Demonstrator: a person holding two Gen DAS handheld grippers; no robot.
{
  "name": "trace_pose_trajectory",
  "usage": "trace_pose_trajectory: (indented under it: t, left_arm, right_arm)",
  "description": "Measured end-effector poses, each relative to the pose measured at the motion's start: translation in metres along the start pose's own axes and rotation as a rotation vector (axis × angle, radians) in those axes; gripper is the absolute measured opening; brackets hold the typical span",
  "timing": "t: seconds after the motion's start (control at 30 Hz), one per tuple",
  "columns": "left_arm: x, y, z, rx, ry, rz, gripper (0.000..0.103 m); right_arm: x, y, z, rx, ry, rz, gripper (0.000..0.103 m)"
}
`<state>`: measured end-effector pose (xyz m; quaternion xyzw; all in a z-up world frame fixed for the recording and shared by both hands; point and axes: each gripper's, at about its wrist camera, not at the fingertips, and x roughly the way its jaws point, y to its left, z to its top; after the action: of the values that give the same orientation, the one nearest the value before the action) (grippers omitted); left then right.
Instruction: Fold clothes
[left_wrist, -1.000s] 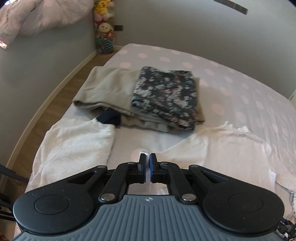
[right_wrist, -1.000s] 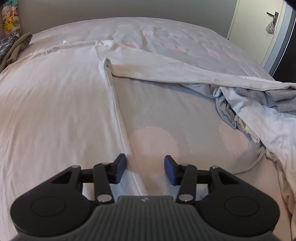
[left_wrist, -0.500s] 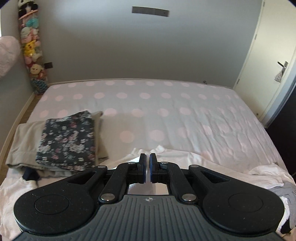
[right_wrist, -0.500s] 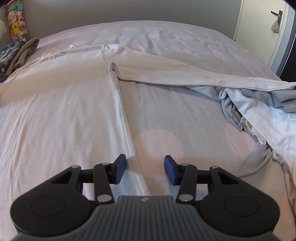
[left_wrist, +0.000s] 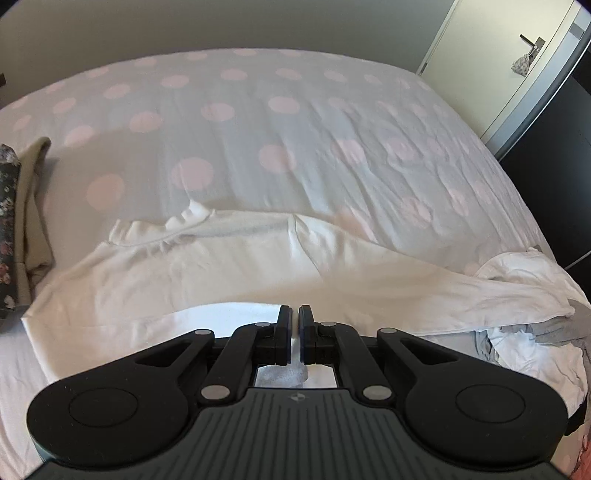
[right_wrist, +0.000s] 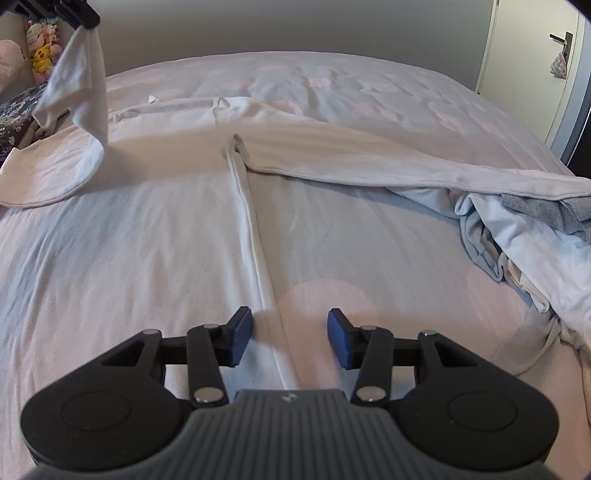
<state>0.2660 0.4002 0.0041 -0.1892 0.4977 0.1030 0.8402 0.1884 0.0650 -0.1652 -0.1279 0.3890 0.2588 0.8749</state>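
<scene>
Now your left gripper (left_wrist: 294, 320) pinches the white shirt's (left_wrist: 229, 266) sleeve, lifted | your right gripper (right_wrist: 290, 325) hangs spread over its side seam | shirt lies flat across the bed (left_wrist: 295, 122), near its front edge

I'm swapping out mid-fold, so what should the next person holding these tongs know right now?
Left tongs: shut on the white top's left sleeve, lifted above the bed and being carried across the body.
Right tongs: open, empty, low over the white top's right side seam.
Done: a floral garment lies folded on a beige one at the left; the top is spread flat.
Left: lay the left sleeve down, fold in the right sleeve, fold the body, then the crumpled pile at the right.
</scene>
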Motion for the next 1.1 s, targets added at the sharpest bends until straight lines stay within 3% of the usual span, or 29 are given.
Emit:
trace_pose_trajectory:
  t: [0.17,0.23,0.3,0.53,0.83,1.1]
  left_arm:
    - [0.040,0.005,-0.008,-0.004,0.025,-0.033,0.007]
    - [0.044,0.008,-0.009,-0.007,0.018,-0.036,0.030]
    - [0.042,0.012,-0.011,-0.011,0.006,-0.037,0.037]
    - [0.000,0.064,-0.045,0.013,-0.042,0.036,0.037]
    - [-0.037,0.147,-0.126,0.032,-0.050,0.212,0.037]
    - [-0.005,0.173,-0.185,0.118,-0.024,0.288,0.037]
  right_arm:
    - [0.003,-0.001,0.000,0.001,-0.006,0.005,0.050]
    - [0.002,-0.001,0.000,0.003,-0.008,0.007,0.050]
    - [0.001,-0.001,0.000,0.004,-0.011,0.007,0.050]
    - [-0.012,0.004,0.007,-0.007,-0.069,0.021,0.049]
    - [-0.016,0.045,0.037,-0.123,-0.079,0.157,0.048]
    - [-0.007,0.080,0.079,-0.204,-0.103,0.190,0.048]
